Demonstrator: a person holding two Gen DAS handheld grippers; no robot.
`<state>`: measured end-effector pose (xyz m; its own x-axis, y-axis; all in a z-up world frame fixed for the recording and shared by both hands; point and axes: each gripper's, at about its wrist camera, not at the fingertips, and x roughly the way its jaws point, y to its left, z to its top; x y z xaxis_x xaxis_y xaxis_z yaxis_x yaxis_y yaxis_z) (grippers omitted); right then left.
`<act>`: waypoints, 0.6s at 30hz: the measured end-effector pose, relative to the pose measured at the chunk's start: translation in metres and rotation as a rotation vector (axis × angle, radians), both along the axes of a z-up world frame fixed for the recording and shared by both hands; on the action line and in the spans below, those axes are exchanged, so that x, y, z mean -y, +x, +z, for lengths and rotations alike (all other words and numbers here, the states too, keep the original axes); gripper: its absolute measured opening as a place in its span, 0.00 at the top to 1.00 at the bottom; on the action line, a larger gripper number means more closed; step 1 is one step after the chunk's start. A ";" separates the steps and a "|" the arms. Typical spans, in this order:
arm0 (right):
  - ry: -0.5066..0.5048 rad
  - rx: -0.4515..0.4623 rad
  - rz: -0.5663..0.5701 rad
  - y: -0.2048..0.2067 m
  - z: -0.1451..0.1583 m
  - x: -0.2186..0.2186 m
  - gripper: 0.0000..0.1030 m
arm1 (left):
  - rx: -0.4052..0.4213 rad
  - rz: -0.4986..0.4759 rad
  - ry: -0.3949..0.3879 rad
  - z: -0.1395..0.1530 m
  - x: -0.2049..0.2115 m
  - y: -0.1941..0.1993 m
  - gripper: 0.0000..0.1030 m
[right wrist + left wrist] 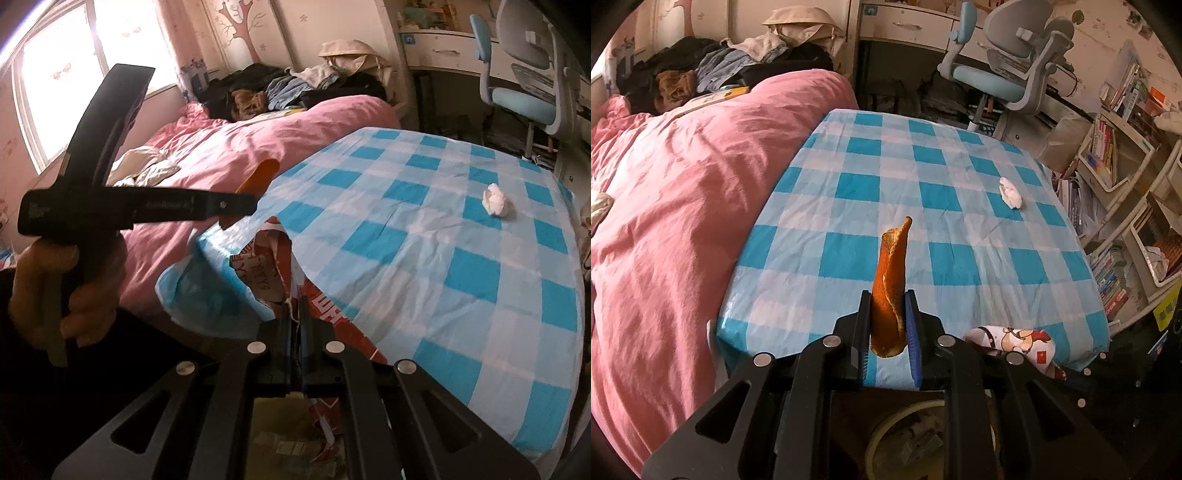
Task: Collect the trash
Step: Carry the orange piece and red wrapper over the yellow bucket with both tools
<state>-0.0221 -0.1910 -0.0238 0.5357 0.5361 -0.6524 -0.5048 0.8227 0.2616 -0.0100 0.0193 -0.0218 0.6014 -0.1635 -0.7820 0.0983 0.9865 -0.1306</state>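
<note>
Left wrist view: left gripper (888,325) pinches an orange peel (889,291) upright between its pads, above the near edge of a blue-checked table (923,206). Below the fingers a bin (908,439) with paper scraps shows, which the right view gives only as a dim patch. Printed wrapper (1015,341) lies at the near table edge, right of the peel. A tissue wad (1011,192) sits far right on the cloth.

Right wrist view: right gripper (294,332) is pressed together on the red printed wrapper (273,266), which hangs over the table corner and hides part of the cloth. The left gripper (236,203) crosses from the left, held in a hand (70,295), peel tip (258,177) past its fingers. Tissue wad (496,199) far right. Pink bed (240,147) lies left, chair (524,81) far right.
</note>
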 end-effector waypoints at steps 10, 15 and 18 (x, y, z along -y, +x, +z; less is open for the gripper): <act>0.001 -0.018 0.001 -0.021 -0.006 0.000 0.96 | 0.006 0.005 0.008 -0.001 -0.003 -0.016 0.84; -0.022 -0.069 0.050 -0.031 -0.014 -0.007 0.96 | -0.026 -0.007 0.013 -0.010 -0.002 -0.026 0.84; -0.063 -0.135 0.104 -0.038 -0.024 -0.015 0.94 | -0.089 -0.029 0.007 -0.025 0.004 -0.041 0.84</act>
